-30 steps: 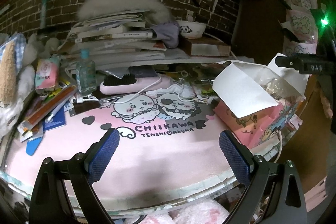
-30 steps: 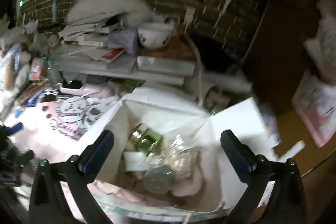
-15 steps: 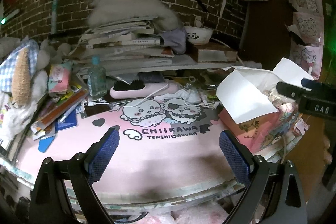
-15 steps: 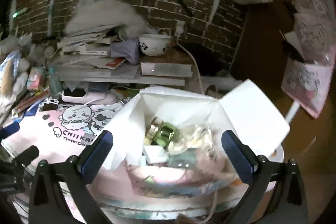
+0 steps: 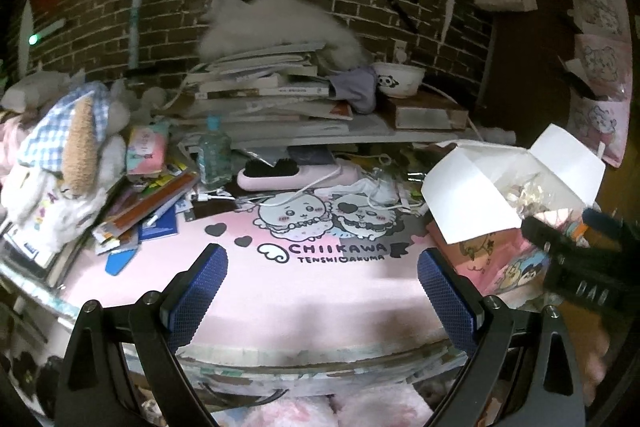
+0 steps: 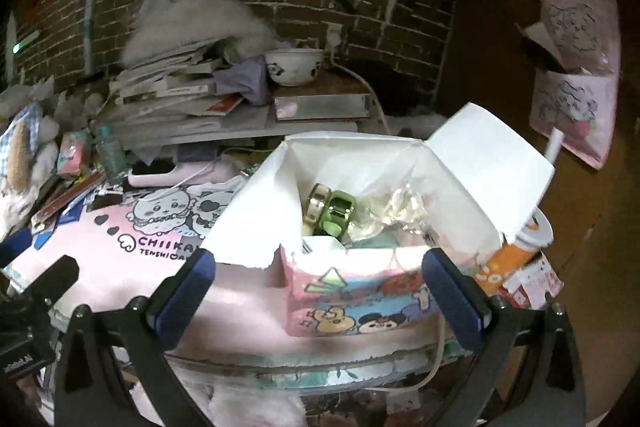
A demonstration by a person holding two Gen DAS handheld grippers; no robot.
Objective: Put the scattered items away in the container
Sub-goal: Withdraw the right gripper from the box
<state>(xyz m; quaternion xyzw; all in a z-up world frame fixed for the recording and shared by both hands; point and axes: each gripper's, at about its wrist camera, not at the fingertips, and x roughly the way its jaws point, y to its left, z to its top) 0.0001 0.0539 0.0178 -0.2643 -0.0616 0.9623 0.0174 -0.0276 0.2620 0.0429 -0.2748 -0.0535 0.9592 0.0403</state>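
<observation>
A pink cartoon-printed box [image 6: 356, 303] with white flaps open stands on the right of the pink mat [image 5: 312, 287]. Inside it lie a green bottle [image 6: 340, 209], a gold-rimmed tin [image 6: 318, 205] and crinkled clear plastic [image 6: 394, 211]. The left wrist view shows the same box [image 5: 492, 259] at the right. My right gripper [image 6: 318, 293] is open and empty, held low in front of the box. My left gripper [image 5: 320, 291] is open and empty over the mat's near edge. The other gripper's body [image 5: 580, 267] crosses the right of the left wrist view.
Behind the mat lie a clear bottle [image 5: 214, 155], a pink brush [image 5: 296, 175], white cables [image 5: 376, 191], a tissue pack [image 5: 146, 147] and pens and booklets [image 5: 148, 211]. Stacked books [image 5: 272, 99] and a panda bowl [image 5: 398, 79] sit on a shelf. An orange cup [image 6: 516, 259] stands right of the box.
Both grippers have drawn back toward the table's near edge and lowered. The right one was over the open box and now sits in front of it. Both stay open.
</observation>
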